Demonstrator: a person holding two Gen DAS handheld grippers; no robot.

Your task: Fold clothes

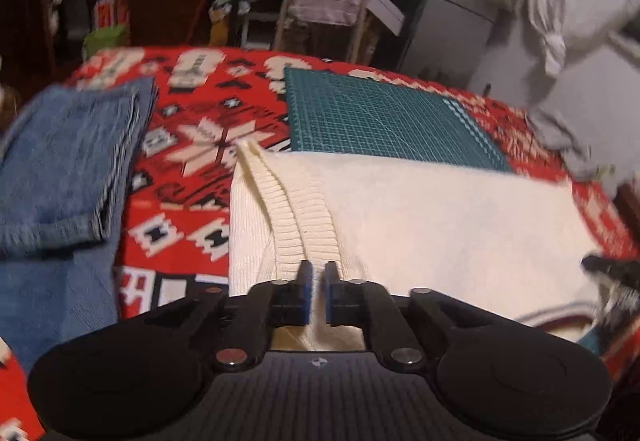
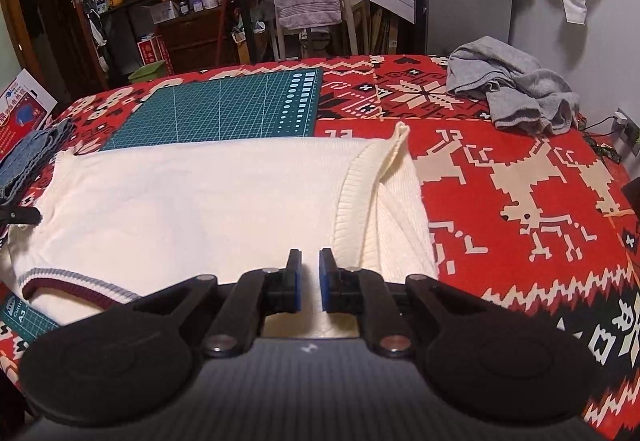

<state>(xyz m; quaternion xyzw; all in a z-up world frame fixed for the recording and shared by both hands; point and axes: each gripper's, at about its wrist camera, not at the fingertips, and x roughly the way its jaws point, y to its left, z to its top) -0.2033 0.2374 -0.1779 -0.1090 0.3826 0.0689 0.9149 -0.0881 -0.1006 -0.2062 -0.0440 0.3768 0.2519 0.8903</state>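
Left view: the left tool (image 1: 317,275) pinches the soft, limp sweater (image 1: 420,217) at its near edge below the mat (image 1: 384,117); right view: the right tool (image 2: 309,273) likewise clamps that edge, best held at the ribbing.

Cream knit sweater (image 2: 192,201) lies flat — folded, ribbed hem upturned — beside folded jeans (image 1: 60,169).
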